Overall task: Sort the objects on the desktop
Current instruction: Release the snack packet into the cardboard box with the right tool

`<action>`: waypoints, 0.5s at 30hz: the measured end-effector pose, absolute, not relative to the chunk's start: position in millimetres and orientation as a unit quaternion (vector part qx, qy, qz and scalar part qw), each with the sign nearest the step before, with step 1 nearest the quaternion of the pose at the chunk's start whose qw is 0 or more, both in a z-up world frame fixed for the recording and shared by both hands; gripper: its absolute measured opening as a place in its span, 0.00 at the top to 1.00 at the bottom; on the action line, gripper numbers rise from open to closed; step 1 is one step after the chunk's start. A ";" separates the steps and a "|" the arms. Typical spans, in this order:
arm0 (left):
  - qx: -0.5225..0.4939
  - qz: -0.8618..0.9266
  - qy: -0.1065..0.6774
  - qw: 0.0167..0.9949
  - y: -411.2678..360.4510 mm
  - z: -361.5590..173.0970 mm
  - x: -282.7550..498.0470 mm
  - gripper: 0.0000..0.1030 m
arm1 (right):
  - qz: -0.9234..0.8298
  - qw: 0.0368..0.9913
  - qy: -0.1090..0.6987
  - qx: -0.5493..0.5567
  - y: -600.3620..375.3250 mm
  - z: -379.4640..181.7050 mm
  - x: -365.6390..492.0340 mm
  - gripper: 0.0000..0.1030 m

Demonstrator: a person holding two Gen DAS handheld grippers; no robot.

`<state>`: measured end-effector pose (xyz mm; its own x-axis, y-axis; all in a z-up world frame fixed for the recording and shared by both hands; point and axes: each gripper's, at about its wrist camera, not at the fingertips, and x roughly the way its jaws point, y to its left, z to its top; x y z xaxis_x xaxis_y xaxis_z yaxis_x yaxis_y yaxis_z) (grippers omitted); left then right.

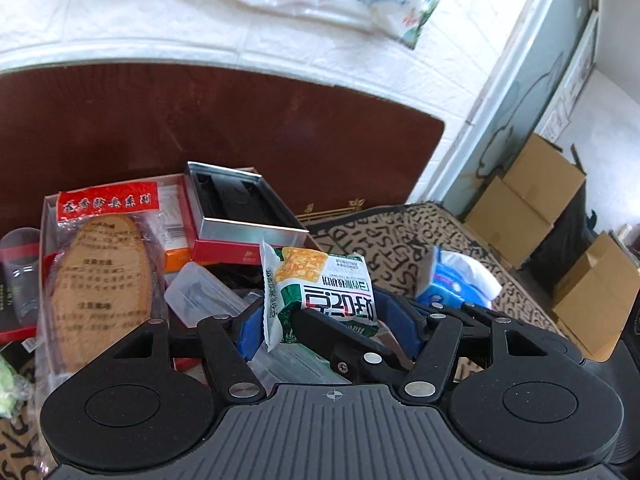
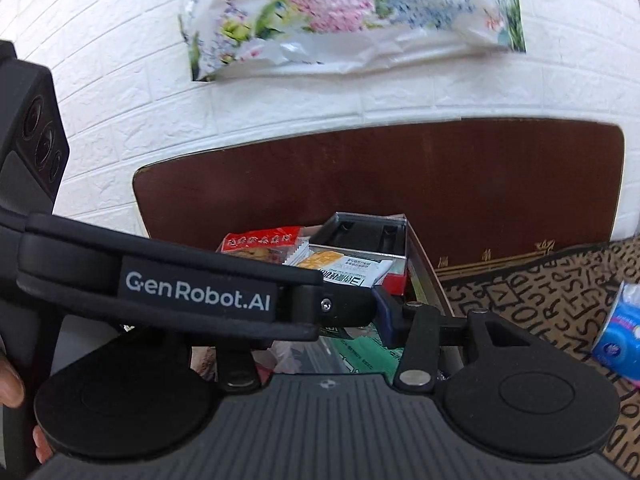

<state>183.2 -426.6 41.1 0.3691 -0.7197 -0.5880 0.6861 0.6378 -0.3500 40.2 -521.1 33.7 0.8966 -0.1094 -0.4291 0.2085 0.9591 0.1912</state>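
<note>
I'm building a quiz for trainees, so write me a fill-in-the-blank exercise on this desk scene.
The silver tin sits on a ___ box. The blue tissue pack lies on a cloth printed with ___. The plastic bag on the white wall carries a ___ print.
Missing words: red; letters; floral.

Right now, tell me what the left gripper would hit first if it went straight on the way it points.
The left gripper would meet the snack packet first; it sits right between the fingers. Behind it, probably the open tin box, though depth is unclear.
</note>
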 end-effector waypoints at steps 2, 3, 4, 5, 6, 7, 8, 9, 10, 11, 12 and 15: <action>-0.021 -0.420 0.369 0.829 -430.5 37.5 189.9 0.27 | -0.079 0.964 0.216 0.132 -527.2 29.1 44.7 0.47; -0.023 -0.417 0.369 0.830 -431.4 36.1 193.0 0.26 | -0.078 0.963 0.218 0.138 -529.5 27.1 46.5 0.46; -0.025 -0.414 0.371 0.831 -432.2 35.1 196.3 0.26 | -0.077 0.962 0.220 0.142 -531.4 25.1 48.7 0.45; -0.026 -0.413 0.374 0.830 -432.4 34.3 199.3 0.25 | -0.076 0.961 0.223 0.144 -532.2 23.3 50.1 0.45; -0.027 -0.413 0.375 0.830 -432.4 33.9 201.6 0.25 | -0.076 0.961 0.225 0.144 -532.4 21.7 51.1 0.44; -0.026 -0.413 0.374 0.830 -432.2 34.1 203.2 0.25 | -0.076 0.960 0.227 0.145 -532.3 20.5 51.6 0.44; -0.025 -0.412 0.373 0.831 -431.7 34.7 204.3 0.25 | -0.077 0.960 0.227 0.145 -532.0 20.0 51.9 0.43; -0.026 -0.411 0.372 0.832 -431.1 35.3 205.4 0.24 | -0.079 0.960 0.227 0.144 -531.4 20.2 51.9 0.41; -0.029 -0.410 0.371 0.833 -430.3 35.5 205.5 0.21 | -0.080 0.960 0.225 0.142 -530.5 20.8 51.7 0.37; -0.032 -0.410 0.370 0.833 -429.5 35.8 205.2 0.15 | -0.081 0.961 0.224 0.140 -529.5 21.5 51.2 0.35; -0.031 -0.408 0.368 0.835 -428.7 35.8 204.2 0.14 | -0.081 0.961 0.224 0.138 -528.7 22.0 50.3 0.34; -0.024 -0.404 0.359 0.841 -427.3 37.4 197.6 0.09 | -0.091 0.961 0.225 0.130 -525.8 23.6 47.1 0.21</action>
